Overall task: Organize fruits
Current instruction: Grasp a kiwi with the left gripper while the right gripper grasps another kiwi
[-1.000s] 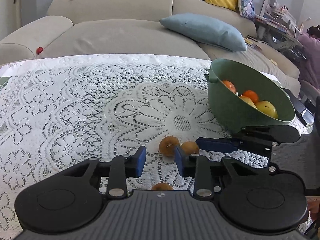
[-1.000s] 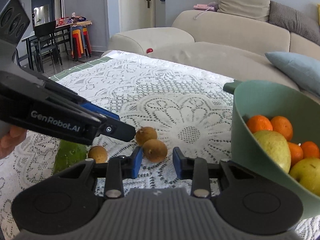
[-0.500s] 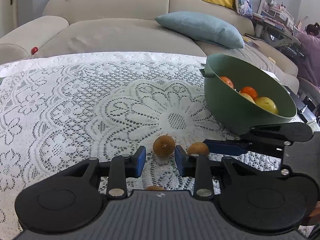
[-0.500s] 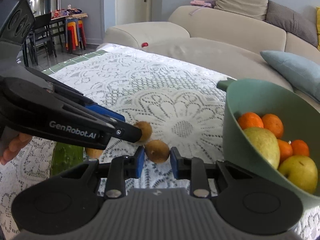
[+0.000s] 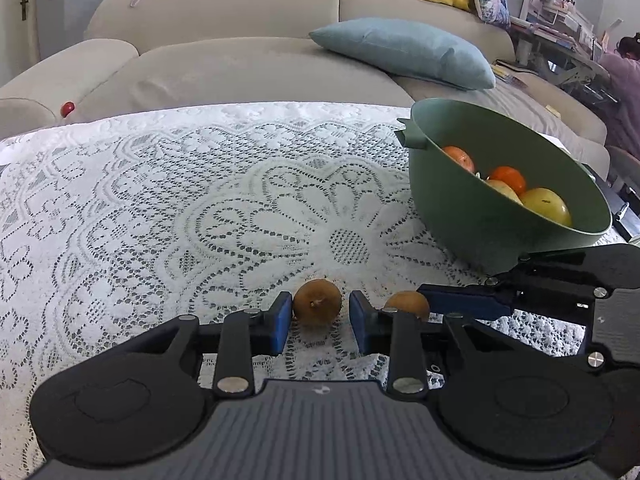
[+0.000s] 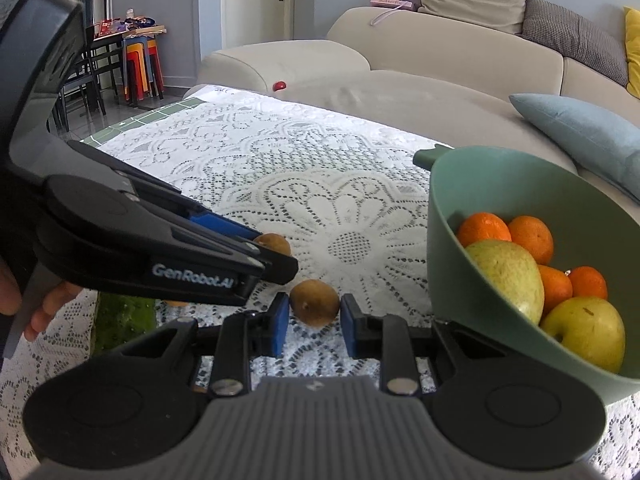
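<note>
In the right wrist view the right gripper [image 6: 314, 322] is clamped on a small brown fruit [image 6: 315, 307] at lower centre, both blue pads touching its sides, the fruit resting on the lace tablecloth [image 6: 280, 168]. The green bowl [image 6: 448, 216] fills the right of that frame, its near wall just beside the gripper's right finger, with oranges [image 6: 530, 238] and pale yellow-green fruit [image 6: 508, 276] inside. The left gripper [image 6: 276, 258] reaches in from the left, its tips at a second brown fruit [image 6: 276, 243]. In the left wrist view that second brown fruit [image 5: 318, 307] sits between the left gripper's [image 5: 320, 322] pads — the left pad touches it, the right pad stands a sliver off, so the jaws are not yet clenched. The cloth is bare from centre to upper left, up to the table's far edge by the sofa [image 5: 240, 60].
</note>
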Demonstrator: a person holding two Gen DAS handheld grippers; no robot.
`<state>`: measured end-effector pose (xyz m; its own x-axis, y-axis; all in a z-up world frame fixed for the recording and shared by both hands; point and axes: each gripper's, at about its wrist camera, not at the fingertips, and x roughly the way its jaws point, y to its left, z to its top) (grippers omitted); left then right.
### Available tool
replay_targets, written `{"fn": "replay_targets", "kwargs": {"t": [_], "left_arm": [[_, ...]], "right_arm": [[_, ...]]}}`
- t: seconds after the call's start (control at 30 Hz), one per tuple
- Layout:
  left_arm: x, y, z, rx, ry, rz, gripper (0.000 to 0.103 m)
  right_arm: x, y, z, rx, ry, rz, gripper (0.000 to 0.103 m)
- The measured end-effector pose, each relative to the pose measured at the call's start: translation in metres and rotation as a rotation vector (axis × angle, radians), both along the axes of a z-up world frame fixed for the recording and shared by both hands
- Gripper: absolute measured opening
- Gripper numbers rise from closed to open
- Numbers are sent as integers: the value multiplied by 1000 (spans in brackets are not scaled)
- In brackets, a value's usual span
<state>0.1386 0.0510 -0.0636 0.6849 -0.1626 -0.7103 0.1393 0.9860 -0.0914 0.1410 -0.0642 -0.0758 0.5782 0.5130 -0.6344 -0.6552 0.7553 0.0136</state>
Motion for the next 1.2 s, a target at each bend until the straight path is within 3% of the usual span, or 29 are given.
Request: {"fn": "replay_targets", "kwargs": {"t": [0.1,0.4,0.53,0.9,1.2], "left_arm": [[-1,-1,-1,13,-6,4,30],[-6,2,4,-14,-32,34,30],[-11,2,11,-38,-58,57,30],[-38,-2,37,-7,-167,140,30],[-52,-15,66,10,-255,177,30]], "right_arm": [[0,0,0,0,0,0,24],[-3,-1,3,-1,-12,10,24],[-10,-1,9,-11,-40,27,24],[-29,-16,36,-18,-136,51,24],[-31,-41,65,24,-224,5,24]]}}
